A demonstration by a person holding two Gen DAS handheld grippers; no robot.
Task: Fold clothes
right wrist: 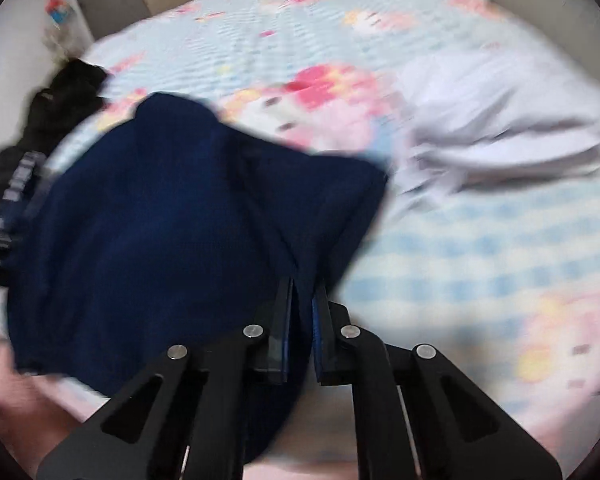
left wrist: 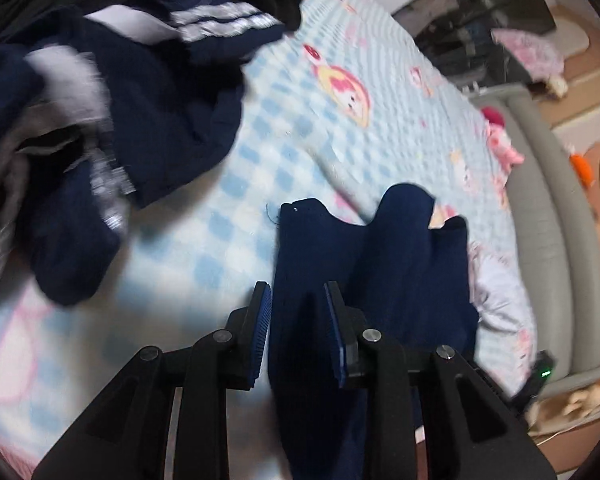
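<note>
Both hand-held grippers, left (left wrist: pixel 298 300) and right (right wrist: pixel 302 300), were pinched on the dark blue cloth (right wrist: pixel 160 220), held up over the bed (left wrist: pixel 300 120). To fold it well, both should hold tight, pull it flat, and keep the edges even.

Motion blur smears most of the right wrist view: the bedsheet (right wrist: pixel 440 240) print and a pale garment (right wrist: pixel 500 136) lose all detail. A navy garment (right wrist: pixel 160 232) hides the bed beneath it, and its lower part drops out of sight behind the right gripper (right wrist: pixel 301 300). In the left wrist view, a heap of dark clothes (left wrist: pixel 112 92) is cut off by the top and left edges, its white stripes blurred; floor clutter (left wrist: pixel 532 52) at upper right is too small to identify
</note>
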